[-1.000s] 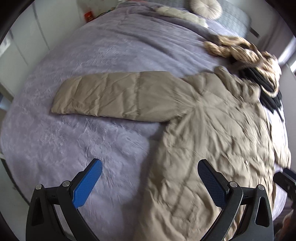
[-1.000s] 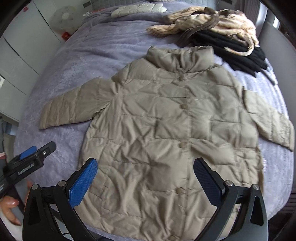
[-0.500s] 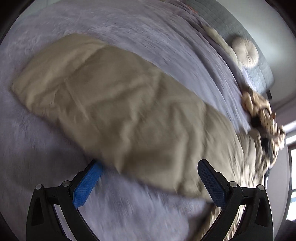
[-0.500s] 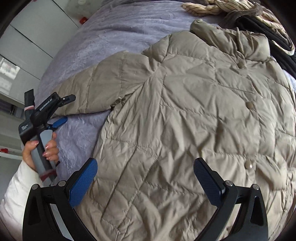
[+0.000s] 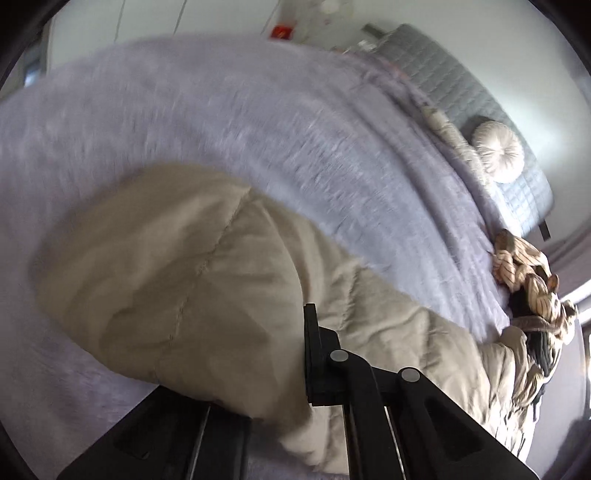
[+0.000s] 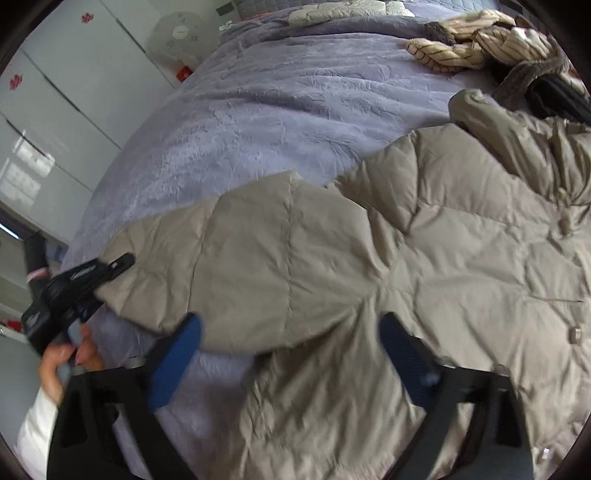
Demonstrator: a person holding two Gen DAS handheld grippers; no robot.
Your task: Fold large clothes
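Note:
A beige puffer jacket (image 6: 424,280) lies front up on a lilac bedspread (image 6: 295,110). Its left sleeve (image 5: 166,288) fills the left wrist view. My left gripper (image 5: 295,369) is shut on the sleeve's cuff end; the fabric bulges over the left finger and hides it. In the right wrist view the left gripper (image 6: 107,273) grips the cuff at the left edge. My right gripper (image 6: 288,354) is open, its blue pads (image 6: 177,354) on either side of the sleeve's lower edge near the armpit.
A pile of striped and dark clothes (image 6: 498,48) lies at the jacket's collar end. A round cream cushion (image 5: 498,151) and grey quilted headboard (image 5: 443,85) are at the bed's head. White wardrobes (image 6: 55,92) and a fan (image 6: 177,33) stand to the left.
My left gripper went from open above the bed to closed on the sleeve cuff. My right gripper moved left and down to the sleeve near the armpit.

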